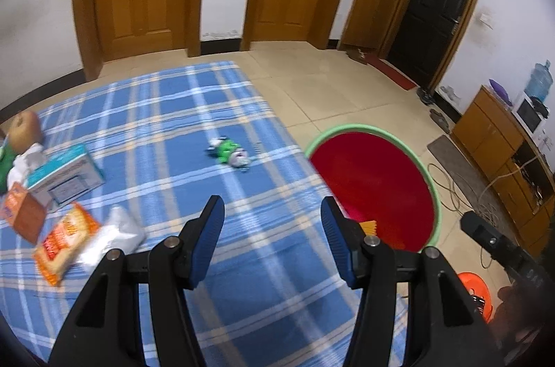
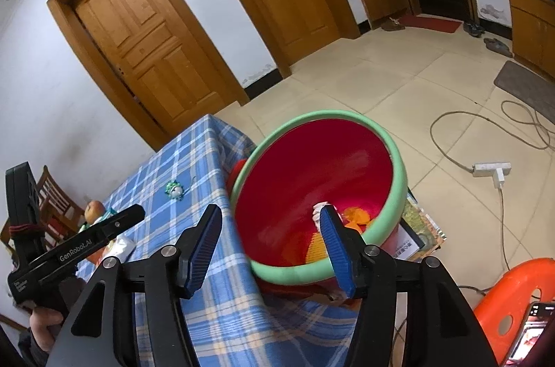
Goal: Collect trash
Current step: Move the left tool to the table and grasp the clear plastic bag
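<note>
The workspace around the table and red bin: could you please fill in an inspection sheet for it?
Surface: table under a blue plaid cloth.
Job's things: red bin with a green rim beside the table, orange and white trash inside; orange snack packet and silver wrapper on the cloth.
Clutter: tissue box, apple, small green toy.
Grippers: left gripper open, empty, over the cloth; right gripper open, empty, at the bin's rim.
Cables: cord and power strip on the floor.
Surroundings: two wooden doors, dark door, orange stool.
</note>
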`<state>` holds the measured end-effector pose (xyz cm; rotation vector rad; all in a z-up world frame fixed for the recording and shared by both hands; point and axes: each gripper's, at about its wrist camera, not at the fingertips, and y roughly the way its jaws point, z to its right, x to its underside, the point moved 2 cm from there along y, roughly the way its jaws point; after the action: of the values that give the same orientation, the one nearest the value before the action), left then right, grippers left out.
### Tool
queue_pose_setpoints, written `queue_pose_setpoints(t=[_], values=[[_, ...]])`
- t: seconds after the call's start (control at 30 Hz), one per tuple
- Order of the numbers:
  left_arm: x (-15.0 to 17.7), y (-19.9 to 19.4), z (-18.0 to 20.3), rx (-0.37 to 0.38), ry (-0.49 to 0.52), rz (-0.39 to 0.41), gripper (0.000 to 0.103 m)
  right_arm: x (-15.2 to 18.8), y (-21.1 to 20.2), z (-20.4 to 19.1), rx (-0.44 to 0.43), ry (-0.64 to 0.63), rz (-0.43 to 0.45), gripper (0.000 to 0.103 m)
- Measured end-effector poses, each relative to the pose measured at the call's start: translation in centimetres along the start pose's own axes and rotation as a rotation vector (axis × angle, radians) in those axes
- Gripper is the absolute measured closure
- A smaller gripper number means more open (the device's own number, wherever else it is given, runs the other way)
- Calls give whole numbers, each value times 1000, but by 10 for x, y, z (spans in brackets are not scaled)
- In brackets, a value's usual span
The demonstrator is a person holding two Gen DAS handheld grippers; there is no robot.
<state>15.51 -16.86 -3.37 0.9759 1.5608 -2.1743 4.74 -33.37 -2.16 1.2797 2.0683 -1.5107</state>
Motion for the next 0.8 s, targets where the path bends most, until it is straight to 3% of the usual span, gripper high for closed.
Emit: queue_pose_setpoints(t=[0.4,0.8], values=[[10,-15,-74,-164,-44,-13,45,9,3,-22,-21,-29,-18,42],[29,-2,-111,-197,-83,-71,45,14,9,-34,-18,-49,-37,42]])
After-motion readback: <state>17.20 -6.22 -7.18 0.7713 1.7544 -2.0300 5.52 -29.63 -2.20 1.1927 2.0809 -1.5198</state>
